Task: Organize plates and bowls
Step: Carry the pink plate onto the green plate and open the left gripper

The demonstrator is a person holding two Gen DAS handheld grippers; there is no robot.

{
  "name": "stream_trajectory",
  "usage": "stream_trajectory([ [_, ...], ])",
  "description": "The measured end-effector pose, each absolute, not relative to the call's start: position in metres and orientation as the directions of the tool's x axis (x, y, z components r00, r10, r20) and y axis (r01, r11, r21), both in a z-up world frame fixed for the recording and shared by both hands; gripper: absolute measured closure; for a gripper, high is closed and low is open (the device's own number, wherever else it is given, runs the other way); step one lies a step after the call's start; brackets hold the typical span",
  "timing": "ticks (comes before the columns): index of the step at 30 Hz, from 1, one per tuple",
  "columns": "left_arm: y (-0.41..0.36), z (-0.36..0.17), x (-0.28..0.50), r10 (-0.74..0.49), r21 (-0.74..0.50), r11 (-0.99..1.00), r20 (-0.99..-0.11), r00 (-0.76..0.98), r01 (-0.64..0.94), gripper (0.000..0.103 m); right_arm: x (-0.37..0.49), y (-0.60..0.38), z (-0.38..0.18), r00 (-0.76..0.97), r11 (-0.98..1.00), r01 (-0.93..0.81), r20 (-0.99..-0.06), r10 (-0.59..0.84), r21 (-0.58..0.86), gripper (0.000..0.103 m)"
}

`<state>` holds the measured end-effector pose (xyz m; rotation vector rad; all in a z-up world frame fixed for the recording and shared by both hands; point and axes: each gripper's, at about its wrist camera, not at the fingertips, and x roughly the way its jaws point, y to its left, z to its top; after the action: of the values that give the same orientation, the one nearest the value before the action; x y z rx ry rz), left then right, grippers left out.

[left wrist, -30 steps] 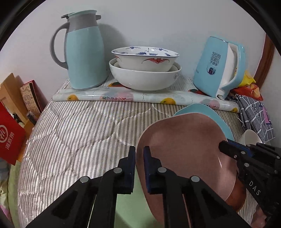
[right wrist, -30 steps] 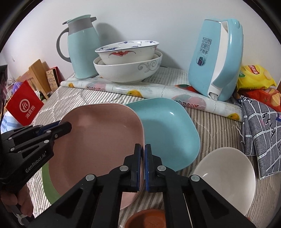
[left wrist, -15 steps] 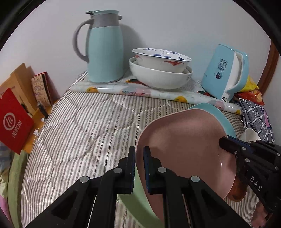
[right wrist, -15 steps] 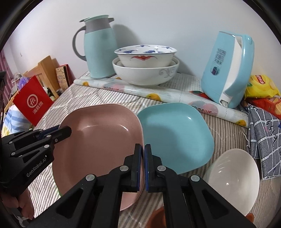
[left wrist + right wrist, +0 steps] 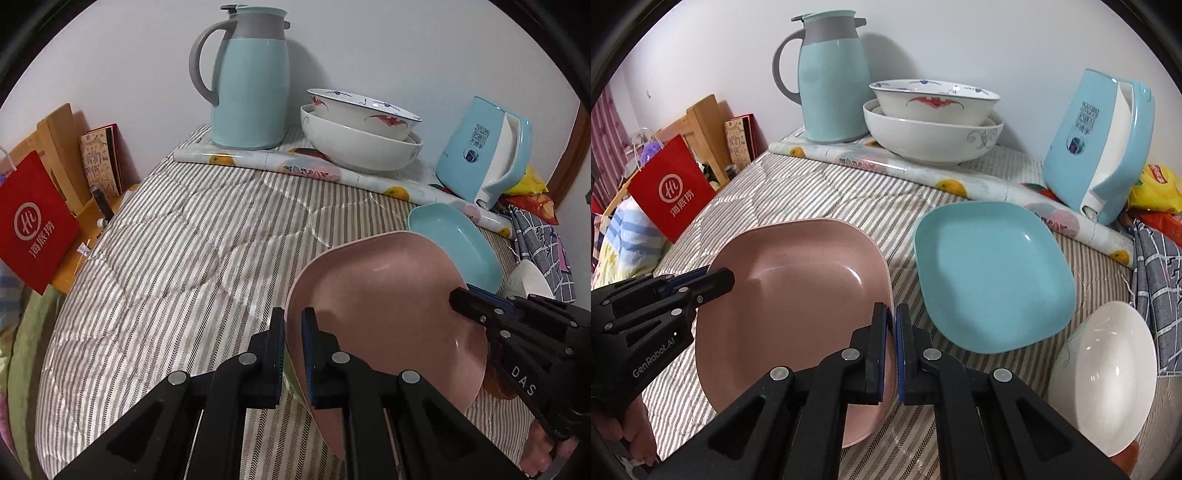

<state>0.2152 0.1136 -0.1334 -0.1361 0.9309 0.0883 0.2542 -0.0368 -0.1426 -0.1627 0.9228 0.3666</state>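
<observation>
Here both tools (image 5: 293,325) (image 5: 891,321) clamp the pink plate (image 5: 798,295); only right view shows white bowl (image 5: 1108,373) whole

Our two black plastic grippers (image 5: 891,314) carry blue finger pads (image 5: 307,343), silver screws, and white "GenRobot.AI" and "DAS" lettering.

My left gripper (image 5: 293,325) pinches the near rim of the pink plate (image 5: 380,306); my right gripper (image 5: 461,299) clamps its rim at three o'clock. The blue plate (image 5: 454,236) lies just beyond at one o'clock on the striped bed (image 5: 184,251).
</observation>
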Motion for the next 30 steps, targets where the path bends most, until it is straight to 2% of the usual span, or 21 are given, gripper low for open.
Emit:
stream_trajectory([
  [17, 0.117, -0.145, 0.215, -0.028, -0.126, 0.983, -0.824, 0.566, -0.136, 0.093, 0.265, -0.033, -0.157, 0.525, 0.928, -0.372, -0.826, 0.203, -0.008, 0.095],
  [25, 0.119, -0.141, 0.213, -0.015, -0.130, 0.977, -0.831, 0.556, -0.167, 0.091, 0.261, -0.034, -0.147, 0.539, 0.923, -0.383, -0.818, 0.202, -0.025, 0.094],
  [27, 0.118, -0.136, 0.212, 0.001, -0.116, 0.978, -0.829, 0.559, -0.174, 0.086, 0.260, -0.038, -0.144, 0.544, 0.925, -0.380, -0.814, 0.204, -0.022, 0.093],
  [28, 0.118, -0.134, 0.212, 0.009, -0.110, 0.978, -0.828, 0.561, -0.177, 0.081, 0.259, -0.040, -0.142, 0.544, 0.926, -0.376, -0.813, 0.206, -0.017, 0.088],
  [30, 0.115, -0.126, 0.211, 0.025, -0.096, 0.979, -0.818, 0.575, -0.181, 0.079, 0.256, -0.045, -0.138, 0.550, 0.929, -0.370, -0.808, 0.212, -0.008, 0.080],
])
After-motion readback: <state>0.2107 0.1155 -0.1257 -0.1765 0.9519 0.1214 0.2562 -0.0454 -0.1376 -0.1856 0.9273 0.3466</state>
